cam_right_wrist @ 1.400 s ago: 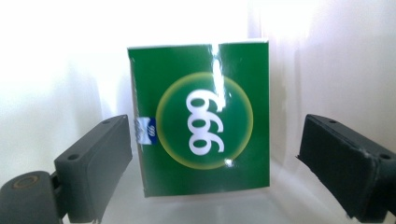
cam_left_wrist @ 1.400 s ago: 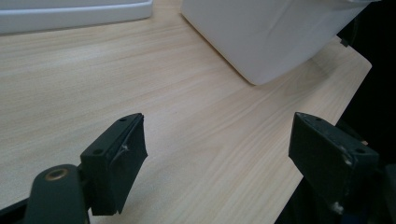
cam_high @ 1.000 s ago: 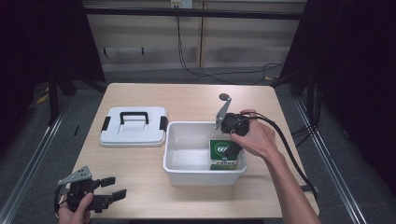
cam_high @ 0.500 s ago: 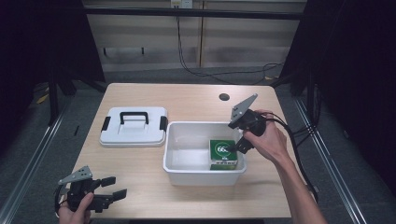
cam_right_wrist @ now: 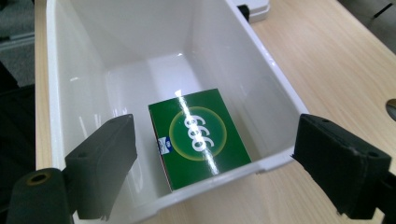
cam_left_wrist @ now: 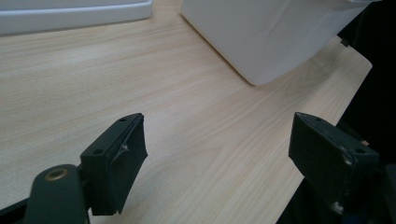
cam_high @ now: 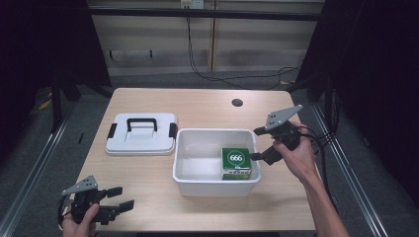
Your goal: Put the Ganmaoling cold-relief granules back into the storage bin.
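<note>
A green box marked 666 point(cam_high: 237, 161) point(cam_right_wrist: 198, 134) lies flat in the right end of the white tub point(cam_high: 185, 170) point(cam_right_wrist: 275, 161) at the table's middle. My right gripper point(cam_high: 257, 143) point(cam_right_wrist: 215, 163) hovers just off the tub's right rim, open, jaws empty and pointing at the box. At the front left corner of the table my left gripper point(cam_high: 124, 197) point(cam_left_wrist: 233, 158) stands open over bare wood, nothing between its jaws. The tub's white lid point(cam_high: 141, 138) with a black handle lies left of the tub.
A round cable hole point(cam_high: 237, 102) is set in the table near its far right. The tub's near wall point(cam_left_wrist: 275, 37) rises ahead of the left gripper. The table's front edge runs close beside the left gripper. Cables trail from the right hand off the table's right side.
My right gripper has drawn back from above the tub to the right of its rim, open. The green box stays in the tub. The left gripper has not moved.
</note>
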The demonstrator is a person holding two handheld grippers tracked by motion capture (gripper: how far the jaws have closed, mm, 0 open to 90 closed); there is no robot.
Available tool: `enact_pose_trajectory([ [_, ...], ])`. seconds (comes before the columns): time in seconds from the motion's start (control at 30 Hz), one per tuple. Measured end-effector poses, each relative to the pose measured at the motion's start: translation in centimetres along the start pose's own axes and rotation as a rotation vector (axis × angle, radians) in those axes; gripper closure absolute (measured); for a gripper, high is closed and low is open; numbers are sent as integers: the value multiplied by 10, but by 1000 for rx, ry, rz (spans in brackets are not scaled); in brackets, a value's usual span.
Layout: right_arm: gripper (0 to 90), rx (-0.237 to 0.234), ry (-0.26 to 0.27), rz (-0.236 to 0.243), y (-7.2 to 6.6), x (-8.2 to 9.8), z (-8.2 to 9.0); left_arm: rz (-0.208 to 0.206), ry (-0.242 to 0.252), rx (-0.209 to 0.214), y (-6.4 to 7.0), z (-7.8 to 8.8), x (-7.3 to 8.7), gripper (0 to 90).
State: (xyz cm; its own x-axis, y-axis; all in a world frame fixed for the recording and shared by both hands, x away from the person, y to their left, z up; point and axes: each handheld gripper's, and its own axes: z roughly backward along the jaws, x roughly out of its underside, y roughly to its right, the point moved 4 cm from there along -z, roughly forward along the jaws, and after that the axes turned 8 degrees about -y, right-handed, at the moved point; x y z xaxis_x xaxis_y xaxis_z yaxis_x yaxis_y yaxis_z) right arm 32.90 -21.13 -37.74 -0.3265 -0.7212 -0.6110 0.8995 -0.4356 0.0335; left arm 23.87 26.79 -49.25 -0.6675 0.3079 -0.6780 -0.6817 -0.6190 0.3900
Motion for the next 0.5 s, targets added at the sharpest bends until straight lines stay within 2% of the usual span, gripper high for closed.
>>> enact_pose_trajectory([
  [0.03,127,19,37,-20,0,5,5,0,0,-3,0,0,0,189],
  [0.13,127,36,64,-43,-1,11,10,-1,0,-3,0,0,0,190],
  [0.23,128,68,110,-78,-3,24,17,1,0,-3,0,0,0,189],
  [0.4,129,99,125,-119,-4,40,25,5,4,0,0,1,0,189],
  [0.43,128,106,138,-151,-4,49,29,4,3,-3,-1,1,0,190],
  [0.5,128,128,141,-162,-6,58,31,6,4,-2,-1,1,0,190],
])
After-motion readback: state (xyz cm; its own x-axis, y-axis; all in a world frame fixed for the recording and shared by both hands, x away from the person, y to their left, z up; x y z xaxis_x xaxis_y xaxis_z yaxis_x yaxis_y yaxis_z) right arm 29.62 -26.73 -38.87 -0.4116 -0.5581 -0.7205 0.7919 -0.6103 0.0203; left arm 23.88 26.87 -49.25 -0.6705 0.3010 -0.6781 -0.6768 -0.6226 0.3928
